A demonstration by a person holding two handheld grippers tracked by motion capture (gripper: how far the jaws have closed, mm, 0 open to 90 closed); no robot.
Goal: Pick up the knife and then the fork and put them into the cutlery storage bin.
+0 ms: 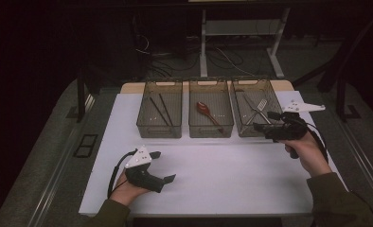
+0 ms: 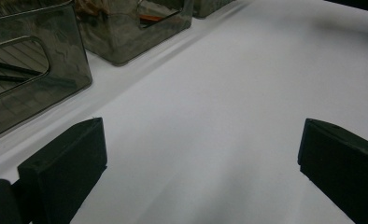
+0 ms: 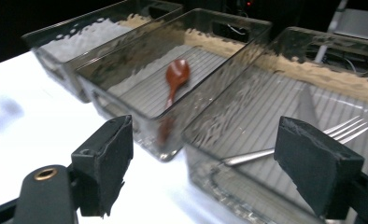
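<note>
High view: three bins lined up on the counter (image 1: 213, 175), both grippers empty
Right gripper (image 1: 270, 121), fingers wide, hovers at the right bin (image 1: 256, 113) over its fork (image 3: 308, 140); left gripper (image 1: 162, 166) rests wide; judged best to lower squarely, clearing the rim

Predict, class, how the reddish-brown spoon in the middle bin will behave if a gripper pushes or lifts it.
The spoon looks rigid, so it probably won't flex. Its glossy surface may slip between the jaws. Lying flat on the bin's ribbed floor, it would likely slide rather than roll.

A white counter (image 1: 213, 179) was seen, on which three smoky clear bins (image 1: 159, 116) (image 1: 211, 114) (image 1: 256, 113) were set side by side along its far edge.
</note>
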